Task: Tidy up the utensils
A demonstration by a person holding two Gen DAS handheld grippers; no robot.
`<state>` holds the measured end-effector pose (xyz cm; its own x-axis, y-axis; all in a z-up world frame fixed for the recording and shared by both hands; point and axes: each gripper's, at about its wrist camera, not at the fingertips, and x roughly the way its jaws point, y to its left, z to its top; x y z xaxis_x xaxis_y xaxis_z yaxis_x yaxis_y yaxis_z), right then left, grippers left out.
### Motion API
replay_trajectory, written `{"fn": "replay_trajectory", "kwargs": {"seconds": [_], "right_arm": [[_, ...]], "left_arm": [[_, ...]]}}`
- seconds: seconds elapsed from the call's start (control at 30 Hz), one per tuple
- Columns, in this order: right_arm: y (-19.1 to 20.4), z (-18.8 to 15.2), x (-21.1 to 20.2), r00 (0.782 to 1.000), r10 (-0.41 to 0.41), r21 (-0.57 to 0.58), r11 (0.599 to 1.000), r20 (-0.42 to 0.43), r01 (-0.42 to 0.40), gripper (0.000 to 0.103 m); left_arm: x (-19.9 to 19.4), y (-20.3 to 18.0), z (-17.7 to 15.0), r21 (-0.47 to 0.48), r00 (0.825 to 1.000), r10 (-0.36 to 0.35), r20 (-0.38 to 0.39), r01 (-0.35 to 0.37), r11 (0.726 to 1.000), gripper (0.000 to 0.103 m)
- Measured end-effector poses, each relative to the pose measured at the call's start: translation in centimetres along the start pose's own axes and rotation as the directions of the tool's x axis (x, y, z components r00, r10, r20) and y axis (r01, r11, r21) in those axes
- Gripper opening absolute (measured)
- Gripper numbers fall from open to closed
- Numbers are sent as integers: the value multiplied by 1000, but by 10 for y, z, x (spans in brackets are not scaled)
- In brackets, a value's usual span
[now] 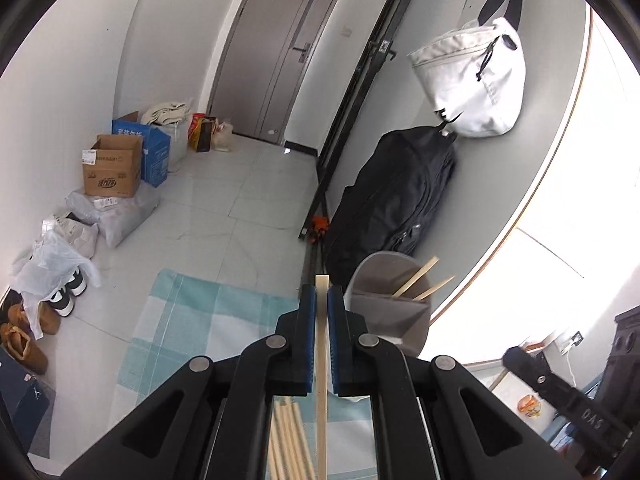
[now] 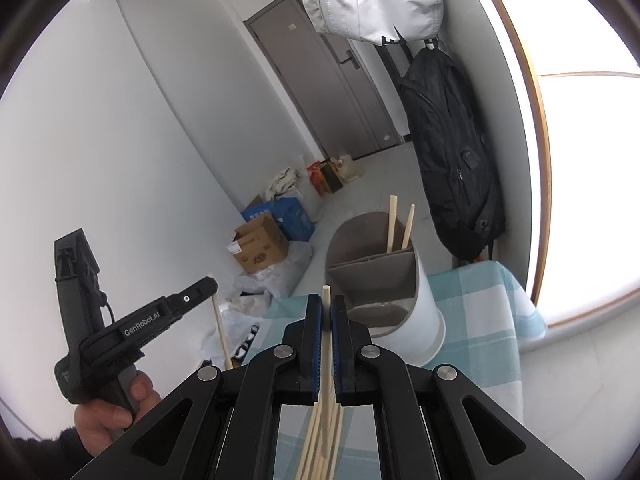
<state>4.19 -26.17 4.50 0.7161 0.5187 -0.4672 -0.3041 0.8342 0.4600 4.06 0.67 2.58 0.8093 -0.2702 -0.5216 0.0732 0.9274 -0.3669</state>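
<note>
Now left hand-held gripper (image 1: 321, 294) clamps chopstick (image 1: 321, 360); right hand-held gripper (image 2: 326, 306) clamps another chopstick (image 2: 328, 344), near holder (image 2: 420, 292).

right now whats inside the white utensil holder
Two wooden chopsticks lean in the rear compartment of the white utensil holder, their tips above its rim. Grey dividers split the inside. The front compartments look empty, but their floors are hidden behind the right gripper.

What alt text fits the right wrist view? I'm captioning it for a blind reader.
The right gripper is shut on a chopstick, aimed at a divided holder with two chopsticks already inside, standing on a checked cloth. At left, the left gripper grips another chopstick.
</note>
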Motion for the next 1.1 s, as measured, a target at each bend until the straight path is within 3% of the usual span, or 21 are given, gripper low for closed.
{"fn": "replay_trajectory", "kwargs": {"seconds": [0.23,0.53,0.63,0.83,1.1], "right_arm": [[5,22,-8,1000,16,-14,1000,23,-15,4],[23,90,-15,997,32,-89,996,67,-26,4],[26,109,-11,995,27,-120,993,97,-16,4],[17,138,13,988,10,-134,991,152,10,4],[4,160,48,983,-16,-147,988,186,44,4]], "left_arm": [[-9,-25,20,50,995,-46,83,42,998,2],[-7,-55,65,87,976,-81,201,64,994,2],[4,-59,79,88,971,-109,211,92,992,2],[25,-60,93,117,964,-105,244,78,990,2],[63,-45,104,89,961,-92,261,71,994,2]]}}
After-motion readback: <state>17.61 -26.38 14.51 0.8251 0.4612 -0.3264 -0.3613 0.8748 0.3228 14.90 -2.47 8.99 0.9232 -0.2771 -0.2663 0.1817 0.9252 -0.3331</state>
